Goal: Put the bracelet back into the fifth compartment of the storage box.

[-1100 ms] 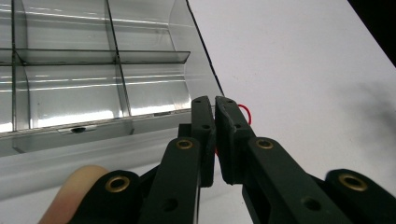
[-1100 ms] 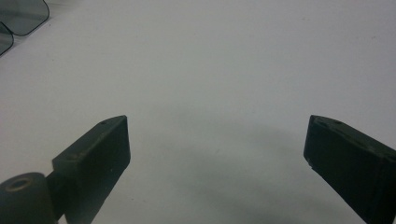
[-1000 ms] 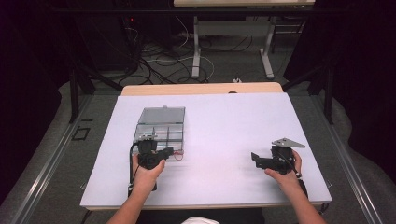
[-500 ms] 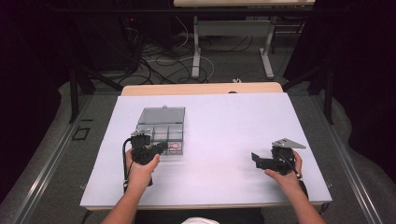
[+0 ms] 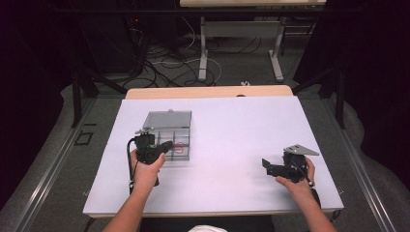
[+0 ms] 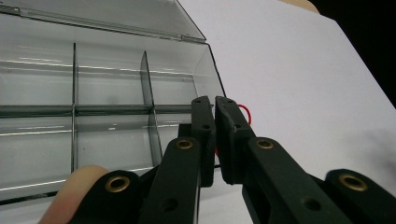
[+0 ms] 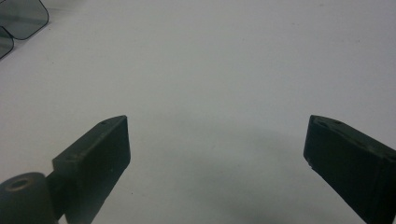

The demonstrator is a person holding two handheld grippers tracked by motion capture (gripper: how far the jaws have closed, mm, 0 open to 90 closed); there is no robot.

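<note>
White sheet covers the table, dark room behind it with cables on the floor and a wooden edge showing past the far side of the sheet.

Your left gripper has its jaws closed to a thin slit, tips pointing right and away over the near right part of the clear compartment box. In the left gripper view the jaws stand almost together, with a red wire loop showing just behind the right jaw tip and a sliver of red low in the slit; you cannot tell whether the pads actually pinch it. Your fingertip shows at the lower left of that view. The box sits left of centre on the sheet, lid hinged open and lying back on the far side, dividers splitting it into compartments; the red loop lies at the near right compartment.

Your right gripper is well apart from the box, low over bare sheet near the right front edge, jaws spread wide with nothing between them. The right gripper view shows the two pads far apart over blank white and a corner of the box at the top left. The grey three-cornered plate sits on top of the gripper, and your right hand wraps it from behind.
</note>
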